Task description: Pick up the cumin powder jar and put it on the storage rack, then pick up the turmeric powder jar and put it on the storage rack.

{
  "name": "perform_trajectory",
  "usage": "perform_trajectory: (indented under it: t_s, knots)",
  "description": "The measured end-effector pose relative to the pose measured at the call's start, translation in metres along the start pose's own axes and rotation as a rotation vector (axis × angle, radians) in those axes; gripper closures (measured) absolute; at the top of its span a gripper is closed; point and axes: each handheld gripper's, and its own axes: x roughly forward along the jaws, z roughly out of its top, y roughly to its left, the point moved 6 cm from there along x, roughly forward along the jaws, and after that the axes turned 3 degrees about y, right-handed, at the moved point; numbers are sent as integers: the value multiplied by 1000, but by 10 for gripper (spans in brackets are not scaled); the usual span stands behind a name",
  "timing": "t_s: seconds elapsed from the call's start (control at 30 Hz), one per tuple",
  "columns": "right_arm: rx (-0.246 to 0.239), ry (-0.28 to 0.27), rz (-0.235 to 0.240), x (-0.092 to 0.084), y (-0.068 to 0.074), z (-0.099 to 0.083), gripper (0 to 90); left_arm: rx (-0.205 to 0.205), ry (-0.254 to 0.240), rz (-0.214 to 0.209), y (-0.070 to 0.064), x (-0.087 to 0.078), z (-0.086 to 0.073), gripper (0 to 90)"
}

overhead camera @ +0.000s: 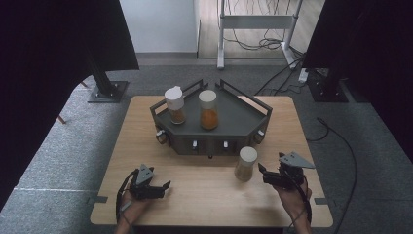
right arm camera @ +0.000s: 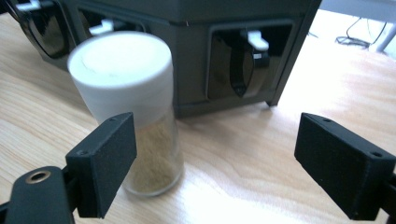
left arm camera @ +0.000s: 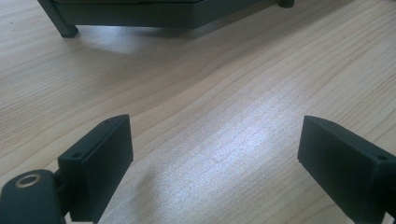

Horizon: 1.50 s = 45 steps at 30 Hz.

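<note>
Wooden table (overhead camera: 204, 195) in front of you. Your right gripper (overhead camera: 261, 170), at four o'clock, has jaws spread wide, gripping nothing; a white-capped spice jar (overhead camera: 245, 164) of pale powder stands just beside its left jaw. Your left gripper (overhead camera: 167, 185), at seven o'clock, gapes empty. At twelve o'clock, a dark rack (overhead camera: 234, 127) carries two jars.
</note>
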Motion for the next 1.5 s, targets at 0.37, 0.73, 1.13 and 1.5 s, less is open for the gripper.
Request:
perform_trajectory:
  t_s: [0.37,0.73,1.13,1.5]
  knots:
    - [17,49,-25,12,-2,-21,126,0,1,-1,0,0,0,102]
    - [18,98,-54,27,1,-42,126,0,0,-2,0,0,0,101]
    - [18,123,-53,31,2,-46,126,6,3,-1,-1,0,0,102]
    - [10,122,-52,31,5,-46,126,7,3,-3,0,0,0,102]
